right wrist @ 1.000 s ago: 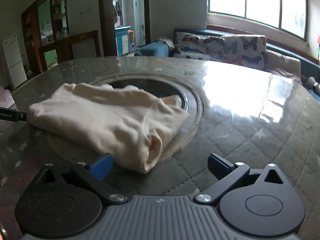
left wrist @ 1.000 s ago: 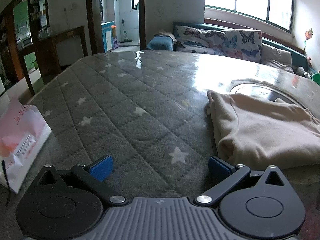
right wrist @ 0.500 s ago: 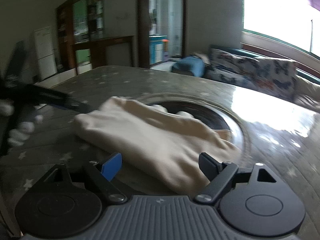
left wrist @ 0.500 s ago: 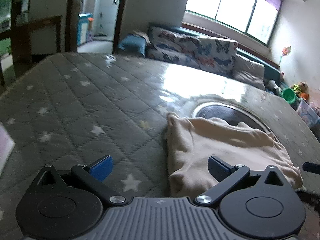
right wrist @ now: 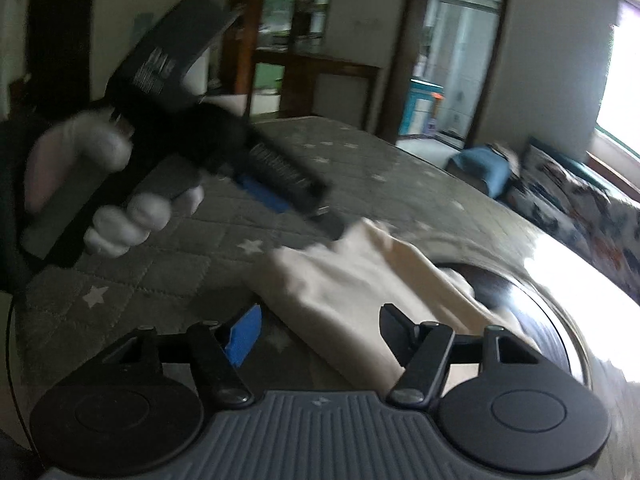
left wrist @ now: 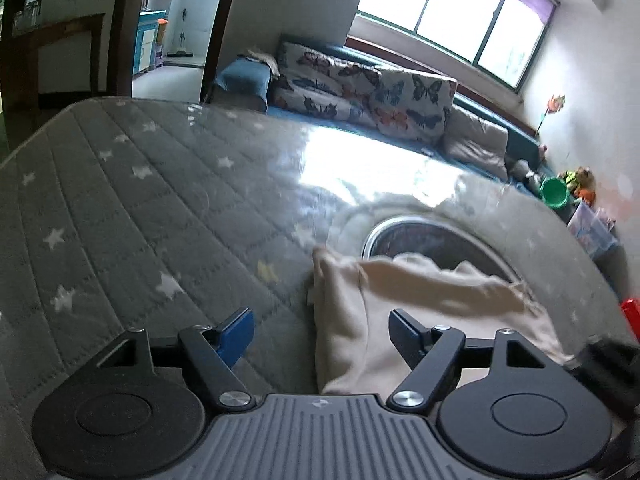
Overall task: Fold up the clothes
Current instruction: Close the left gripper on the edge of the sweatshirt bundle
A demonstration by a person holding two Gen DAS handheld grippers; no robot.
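Observation:
A folded cream garment (left wrist: 432, 312) lies on the grey star-quilted table (left wrist: 140, 216), partly over a round metal-rimmed inset (left wrist: 404, 226). My left gripper (left wrist: 322, 330) is open just above the garment's near left edge, with nothing held. In the right wrist view the same garment (right wrist: 352, 280) lies just ahead of my open right gripper (right wrist: 320, 328), and its near edge runs between the fingers. A white-gloved hand (right wrist: 120, 220) holds the left gripper (right wrist: 298, 210), blurred, over the garment's far corner.
A sofa with butterfly cushions (left wrist: 372, 88) stands behind the table under the windows. A green bucket (left wrist: 554, 192) and toys sit at the far right. A red object (left wrist: 632, 314) shows at the right edge. A wooden cabinet and doorway (right wrist: 320, 80) lie beyond the table.
My left gripper has swung right until the garment lies in front of its fingers. My right gripper has turned left, bringing the gloved hand and left gripper into view. The garment stays folded.

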